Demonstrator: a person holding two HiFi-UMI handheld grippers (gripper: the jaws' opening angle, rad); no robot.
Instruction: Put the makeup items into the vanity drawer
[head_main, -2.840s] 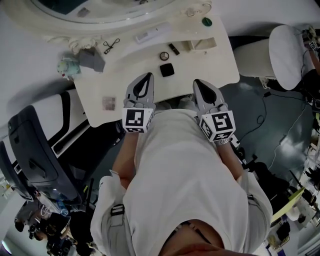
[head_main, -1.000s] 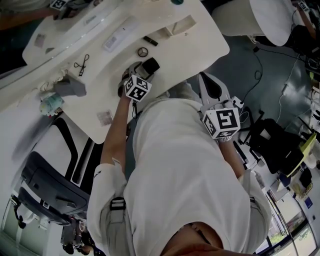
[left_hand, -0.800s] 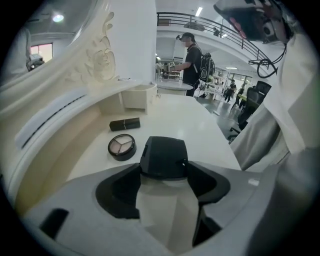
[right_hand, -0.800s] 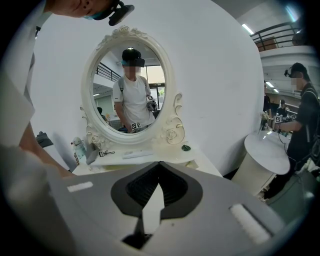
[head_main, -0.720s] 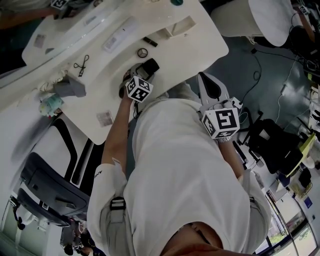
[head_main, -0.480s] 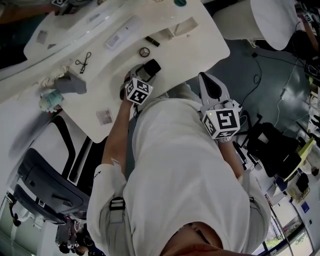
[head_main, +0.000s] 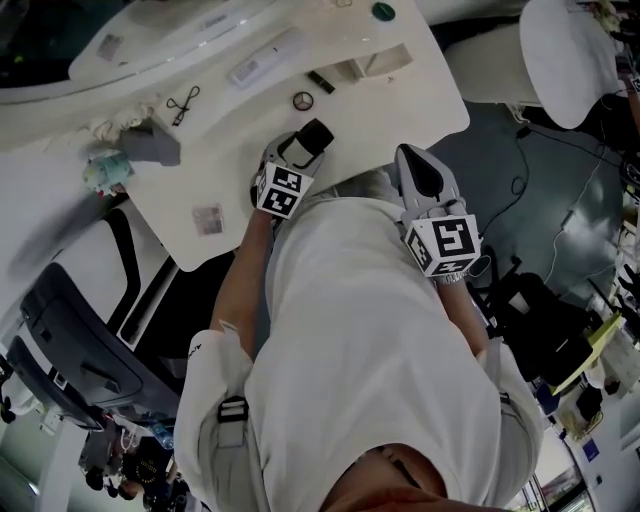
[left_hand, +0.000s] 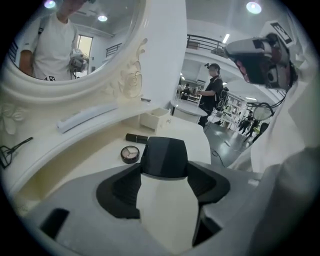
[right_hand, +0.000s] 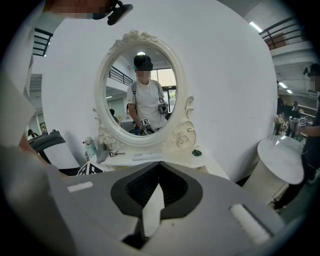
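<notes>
My left gripper (head_main: 303, 143) reaches over the front of the white vanity top (head_main: 230, 190) and is shut on a black square compact (head_main: 319, 132), which fills the gap between the jaws (left_hand: 164, 150). Just beyond it lie a round eyeshadow pot (left_hand: 130, 154) and a black lipstick tube (left_hand: 136, 138). A small open drawer (head_main: 375, 65) stands at the back right of the top. A long white item (head_main: 265, 58) and an eyelash curler (head_main: 183, 102) lie near the mirror base. My right gripper (head_main: 420, 172) is shut and empty, held off the table's front edge.
A grey pouch (head_main: 150, 145) and a small pale bottle (head_main: 105, 170) sit at the table's left end, and a green item (head_main: 383, 12) at the back right. A white round stool (head_main: 570, 55) stands to the right. A black chair (head_main: 70, 330) is at the left.
The left gripper has moved from the table's front edge out to the black compact and now holds it between its jaws. The head view has swung round. The right gripper has stayed put.
</notes>
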